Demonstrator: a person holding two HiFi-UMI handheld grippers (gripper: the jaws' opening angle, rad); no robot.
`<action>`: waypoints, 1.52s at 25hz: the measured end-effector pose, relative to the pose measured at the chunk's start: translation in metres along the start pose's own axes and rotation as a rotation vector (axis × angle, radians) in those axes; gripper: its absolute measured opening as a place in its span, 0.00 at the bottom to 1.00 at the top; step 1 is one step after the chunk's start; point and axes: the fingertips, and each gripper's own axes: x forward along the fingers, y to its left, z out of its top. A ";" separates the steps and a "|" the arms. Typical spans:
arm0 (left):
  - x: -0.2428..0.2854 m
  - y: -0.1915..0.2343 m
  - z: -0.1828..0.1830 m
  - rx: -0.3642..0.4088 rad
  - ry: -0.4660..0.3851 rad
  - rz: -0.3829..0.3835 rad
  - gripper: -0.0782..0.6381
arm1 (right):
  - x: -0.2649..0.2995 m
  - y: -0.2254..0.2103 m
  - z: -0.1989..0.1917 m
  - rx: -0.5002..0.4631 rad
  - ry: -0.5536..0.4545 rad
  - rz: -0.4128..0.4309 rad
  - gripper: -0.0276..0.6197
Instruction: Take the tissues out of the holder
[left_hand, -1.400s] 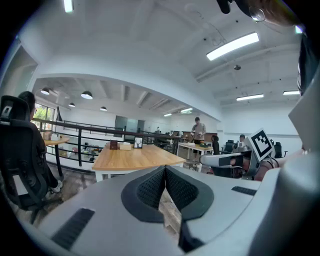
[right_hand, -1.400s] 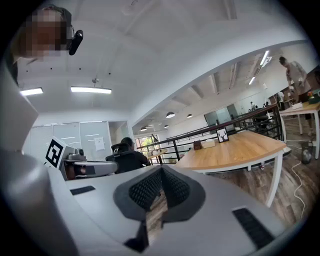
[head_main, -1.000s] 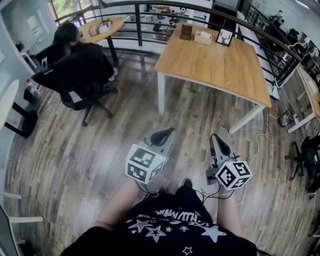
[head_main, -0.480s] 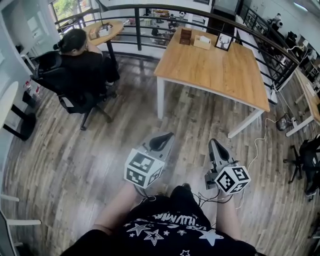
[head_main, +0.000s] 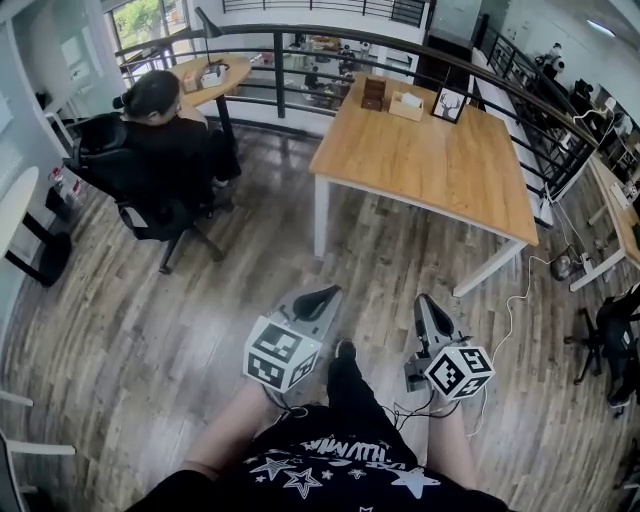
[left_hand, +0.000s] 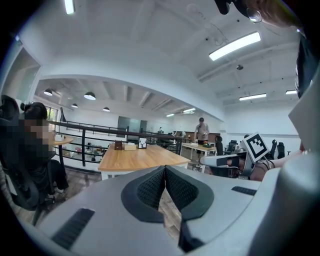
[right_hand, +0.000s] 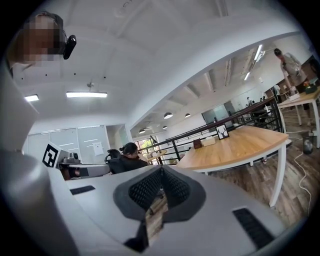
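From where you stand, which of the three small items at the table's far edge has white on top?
The pale tissue holder in the middle; the dark brown box and the framed deer picture flank it.

An open office with a grey-brown wood-plank floor. Near the middle stands a large wooden desk on white legs. A black metal railing curves behind it. At the far left, a small round wooden table sits by a bright window, and a person in dark clothes sits in a black office chair beside it. A white cable trails across the floor to the right of the desk. Another black chair stands at the right edge. The ceiling is white, with long strip lights and round lamps.
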 end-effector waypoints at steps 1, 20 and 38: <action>0.003 0.004 0.000 -0.004 0.000 0.004 0.13 | 0.005 -0.002 0.001 -0.002 0.000 0.001 0.07; 0.132 0.135 0.045 -0.024 -0.009 0.074 0.13 | 0.180 -0.093 0.043 0.037 0.018 0.009 0.07; 0.250 0.223 0.083 -0.029 0.020 0.104 0.13 | 0.310 -0.175 0.086 0.042 0.041 0.027 0.07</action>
